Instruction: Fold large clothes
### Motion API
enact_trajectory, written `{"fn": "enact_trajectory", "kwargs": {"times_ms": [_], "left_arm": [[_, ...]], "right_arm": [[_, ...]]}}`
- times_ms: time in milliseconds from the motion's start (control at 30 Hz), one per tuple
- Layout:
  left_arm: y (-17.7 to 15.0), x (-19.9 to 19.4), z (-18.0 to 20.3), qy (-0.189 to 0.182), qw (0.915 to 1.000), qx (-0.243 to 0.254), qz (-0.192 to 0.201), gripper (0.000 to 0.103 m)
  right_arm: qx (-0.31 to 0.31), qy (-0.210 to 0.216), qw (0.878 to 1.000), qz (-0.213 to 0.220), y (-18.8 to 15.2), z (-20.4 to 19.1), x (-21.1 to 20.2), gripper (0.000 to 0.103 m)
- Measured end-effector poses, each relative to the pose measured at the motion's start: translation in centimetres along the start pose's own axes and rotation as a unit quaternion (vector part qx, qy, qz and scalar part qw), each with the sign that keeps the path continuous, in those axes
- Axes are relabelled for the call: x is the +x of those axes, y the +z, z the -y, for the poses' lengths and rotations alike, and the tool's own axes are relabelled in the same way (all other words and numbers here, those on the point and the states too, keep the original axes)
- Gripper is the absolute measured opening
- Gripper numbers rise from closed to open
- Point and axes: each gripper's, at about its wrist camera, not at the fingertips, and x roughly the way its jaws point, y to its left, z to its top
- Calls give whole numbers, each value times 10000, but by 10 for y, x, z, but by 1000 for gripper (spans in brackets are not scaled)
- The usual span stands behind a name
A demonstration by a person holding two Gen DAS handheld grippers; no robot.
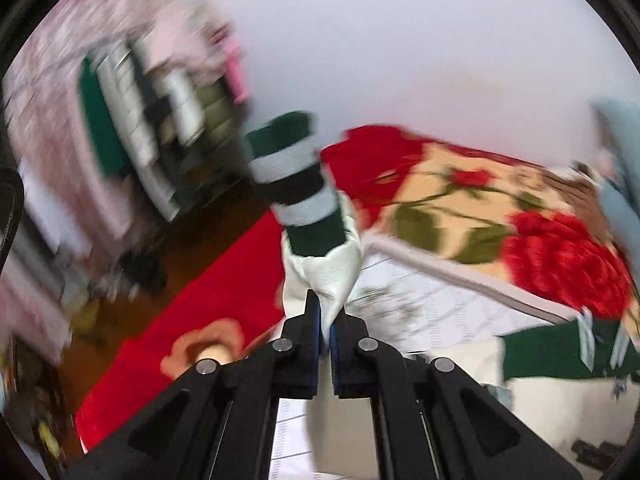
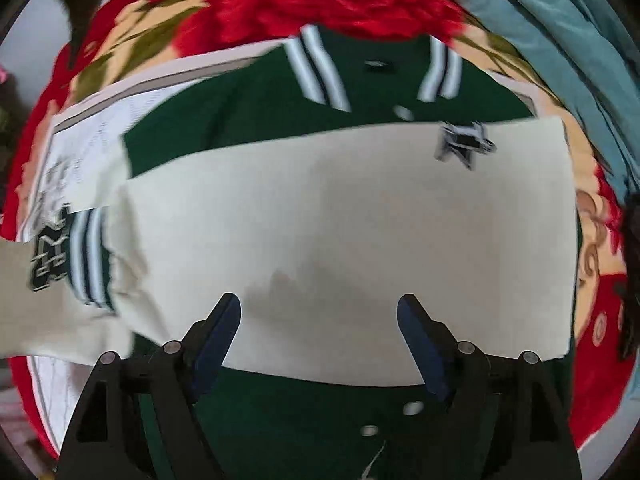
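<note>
Left tool [image 1: 326, 334], nearest in its own view, clenched on a pinch of cream sleeve [image 1: 328, 276], lifted clear of the bed. Beyond the pinch, a ribbed cuff [image 1: 294, 184] banded in dark green and white, pointing up and away, blurred by motion. Further right, low on the bed, a green part of the varsity jacket [image 1: 560, 354] with white stripes. Behind it, a floral blanket [image 1: 480, 216], red roses on cream. At far left, a blurred stack of folded clothes [image 1: 152, 120] before a pale wall.

Right tool [image 2: 320, 340], pointing straight down, released, dark blue pads wide apart with nothing between them, above the jacket. Just under it, a green front with snap buttons [image 2: 412, 408]. Across the middle, a cream sleeve [image 2: 340, 232] laid flat over the green body [image 2: 240, 120]. Star-shaped patch [image 2: 464, 146] near the sleeve's upper right. Striped collar [image 2: 320, 72] at the far edge. At left, a second striped cuff [image 2: 90, 256] beside a dark letter patch [image 2: 48, 256]. Around everything, the rose blanket [image 2: 320, 0]; teal fabric [image 2: 560, 20] at upper right.
</note>
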Motion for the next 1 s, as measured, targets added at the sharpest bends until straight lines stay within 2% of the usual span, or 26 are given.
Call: {"fn": "enact_trajectory", "kwargs": {"times_ms": [100,200,300,367,500,567,633,733,800,867,933,967,1000], "left_arm": [[3,-30,64,-454,9969,600,245,1],[-5,-56,126,-1021,9894,1002,239,1],[-22,-81,195,-1601,9780,1339,60,1],[-41,-98,249,-2035,9660,1595,-75,1],[-74,-122,332,-2598,9435,2036,-290,1],[-102,-125,377,-2713,9300,2406,-597,2],[-128,-122,407,-2700,9219,2658,-814,4],[-161,-109,432,-2662,9066,3016,-1276,6],[-173,-105,434,-2637,9041,3068,-1377,7],[-175,-103,428,-2660,9018,3052,-1512,15],[-171,-101,421,-2681,9017,2969,-1640,36],[-169,-99,416,-2678,9033,2879,-1718,44],[-172,-94,416,-2665,9052,2786,-1787,64]], "right_arm": [[190,15,9997,118,-2,27,0,82],[450,116,9988,147,-3,53,-1,82],[1110,315,9932,128,-12,113,-6,82],[1487,377,9881,108,-25,152,-9,82],[2106,327,9770,38,-65,234,-14,82],[2235,206,9745,-1,-83,269,-15,82],[2291,121,9733,-96,-99,296,-12,82],[2365,107,9713,-225,-117,324,-9,82],[2398,144,9704,-253,-125,339,-9,82],[2408,194,9700,-283,-131,350,-11,82],[2449,313,9685,-313,-133,357,-14,82],[2461,415,9677,-351,-134,358,-15,82],[2472,501,9669,-381,-137,358,-14,82]]}}
